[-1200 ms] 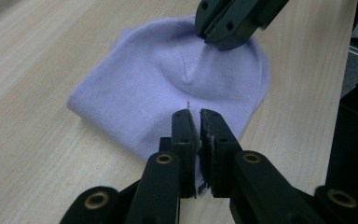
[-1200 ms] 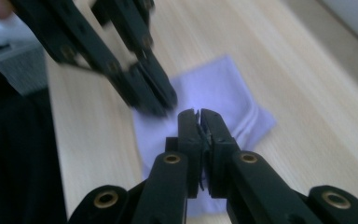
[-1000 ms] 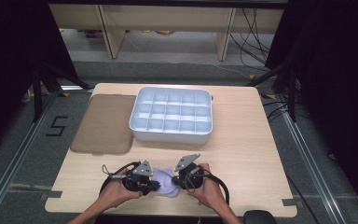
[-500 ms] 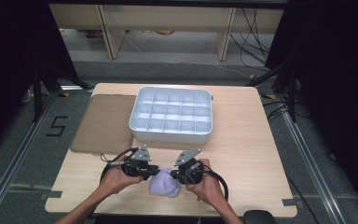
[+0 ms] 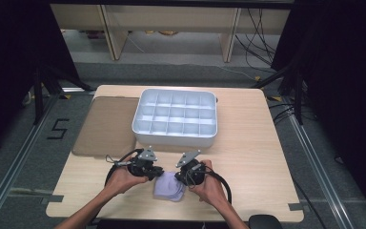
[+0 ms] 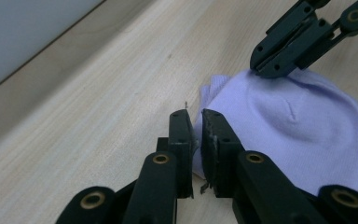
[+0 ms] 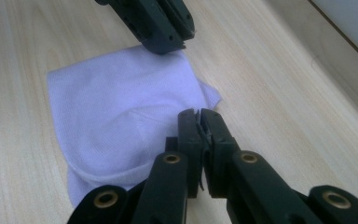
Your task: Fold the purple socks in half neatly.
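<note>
A small lavender cloth (image 5: 168,188) lies folded on the wooden table near its front edge. My left gripper (image 5: 158,173) is at the cloth's left edge and my right gripper (image 5: 180,180) at its right edge, tips facing each other. In the left gripper view the cloth (image 6: 289,126) has its near edge pinched between my left gripper's (image 6: 196,115) shut jaws, and the right gripper (image 6: 266,69) bites the far edge. In the right gripper view the jaws of my right gripper (image 7: 199,113) are shut on a corner of the cloth (image 7: 121,107), with the left gripper (image 7: 168,42) beyond it.
A white tray (image 5: 175,139) with several empty compartments stands at the middle back of the table (image 5: 252,162). A brown flat mat (image 5: 107,124) lies to its left. Bare wood stretches to the right of my hands.
My left gripper drew a little to the left half a second ago and has come back onto the cloth's edge. The right gripper and the cloth have hardly moved.
</note>
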### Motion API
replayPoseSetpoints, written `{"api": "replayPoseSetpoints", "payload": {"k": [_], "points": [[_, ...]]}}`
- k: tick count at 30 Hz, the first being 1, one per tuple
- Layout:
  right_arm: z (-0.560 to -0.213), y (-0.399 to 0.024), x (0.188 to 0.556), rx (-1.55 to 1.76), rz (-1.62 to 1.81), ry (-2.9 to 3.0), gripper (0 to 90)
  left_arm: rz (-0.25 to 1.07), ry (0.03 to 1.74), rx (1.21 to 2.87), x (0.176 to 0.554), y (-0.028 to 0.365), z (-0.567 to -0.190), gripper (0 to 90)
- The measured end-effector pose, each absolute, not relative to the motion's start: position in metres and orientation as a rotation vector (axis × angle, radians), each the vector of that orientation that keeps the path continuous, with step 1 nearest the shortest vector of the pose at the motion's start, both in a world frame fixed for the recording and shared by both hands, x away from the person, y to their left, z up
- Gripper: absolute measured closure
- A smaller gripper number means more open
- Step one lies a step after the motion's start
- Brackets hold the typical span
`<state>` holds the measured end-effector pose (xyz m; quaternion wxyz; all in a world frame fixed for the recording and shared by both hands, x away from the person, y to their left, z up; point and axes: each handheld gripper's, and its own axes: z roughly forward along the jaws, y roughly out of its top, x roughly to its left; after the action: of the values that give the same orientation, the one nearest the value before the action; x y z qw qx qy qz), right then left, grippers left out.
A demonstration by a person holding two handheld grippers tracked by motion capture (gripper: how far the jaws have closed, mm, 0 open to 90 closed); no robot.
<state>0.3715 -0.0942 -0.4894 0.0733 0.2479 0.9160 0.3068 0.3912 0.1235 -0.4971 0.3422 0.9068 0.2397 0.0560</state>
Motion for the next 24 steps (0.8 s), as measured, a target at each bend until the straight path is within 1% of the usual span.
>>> {"api": "replayPoseSetpoints", "payload": {"k": [2, 12, 15, 17, 20, 22, 23, 24], "points": [[-0.490, -0.095, 0.371, 0.748, 0.926, 2.759, 87.6, 0.133, 0.680, 2.286, 0.389, 0.120, -0.500, 81.3], [-0.484, -0.097, 0.368, 0.749, 0.990, 2.741, 86.9, 0.150, 0.659, 2.240, 0.376, 0.133, -0.483, 80.8], [-0.482, -0.098, 0.368, 0.749, 1.023, 2.718, 86.9, 0.141, 0.687, 2.202, 0.369, 0.138, -0.481, 79.6], [-0.478, -0.099, 0.366, 0.781, 1.023, 2.717, 86.9, 0.131, 0.723, 2.184, 0.366, 0.142, -0.481, 75.0], [-0.476, -0.095, 0.360, 0.719, 1.051, 2.739, 86.9, 0.069, 0.782, 2.163, 0.358, 0.151, -0.485, 65.7], [-0.476, -0.094, 0.359, 0.683, 1.049, 2.764, 86.8, 0.062, 0.800, 2.159, 0.356, 0.153, -0.485, 62.0], [-0.476, -0.094, 0.359, 0.683, 1.049, 2.764, 86.8, 0.056, 0.814, 2.153, 0.355, 0.154, -0.486, 62.0], [-0.478, -0.093, 0.359, 0.677, 1.024, 2.780, 86.3, 0.065, 0.815, 2.159, 0.355, 0.157, -0.486, 58.9]]}}
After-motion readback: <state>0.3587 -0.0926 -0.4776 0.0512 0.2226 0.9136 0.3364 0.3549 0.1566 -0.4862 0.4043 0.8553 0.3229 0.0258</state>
